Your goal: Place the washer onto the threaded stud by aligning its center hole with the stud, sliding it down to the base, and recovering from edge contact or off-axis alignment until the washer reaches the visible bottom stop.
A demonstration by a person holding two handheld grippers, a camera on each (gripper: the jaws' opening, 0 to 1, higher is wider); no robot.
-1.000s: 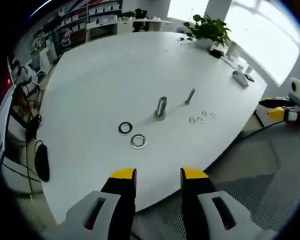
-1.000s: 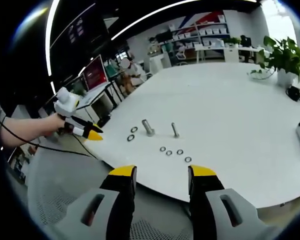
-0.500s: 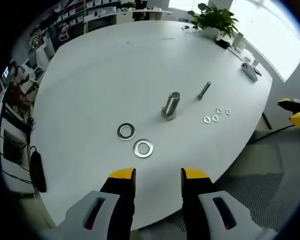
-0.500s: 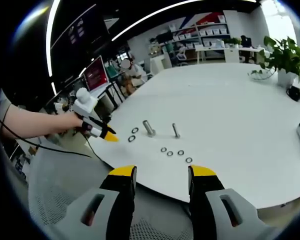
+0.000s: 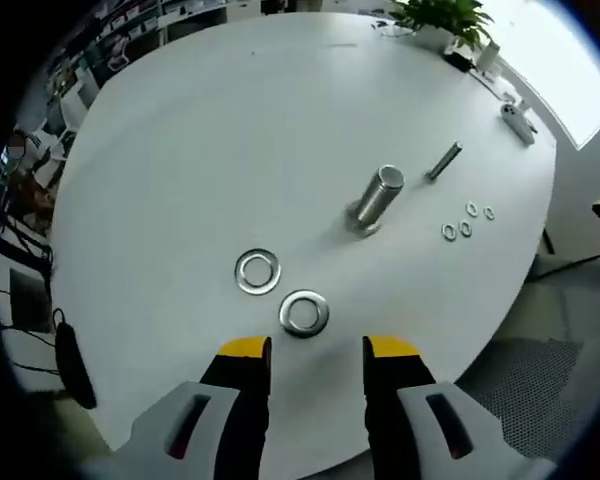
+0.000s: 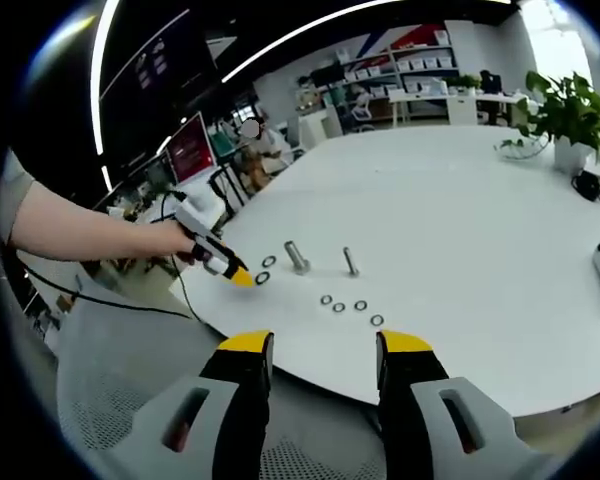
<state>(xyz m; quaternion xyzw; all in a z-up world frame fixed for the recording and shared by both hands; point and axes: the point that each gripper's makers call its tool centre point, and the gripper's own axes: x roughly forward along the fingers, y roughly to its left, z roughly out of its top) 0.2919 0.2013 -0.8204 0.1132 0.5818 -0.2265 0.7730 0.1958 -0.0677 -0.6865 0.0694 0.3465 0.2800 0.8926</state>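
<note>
White round table [image 5: 180, 130], potted plant [image 6: 570, 110], shelving [image 6: 420, 65]

Two large washers [image 5: 280, 292] are being displayed flat on a round white surface [image 5: 200, 130], near a thick upright stud [image 5: 374, 199]; a thinner bolt [image 5: 442, 161] and small washers [image 5: 466, 221] are being kept beyond, a potted plant [image 6: 565, 118] at the far edge.
</note>
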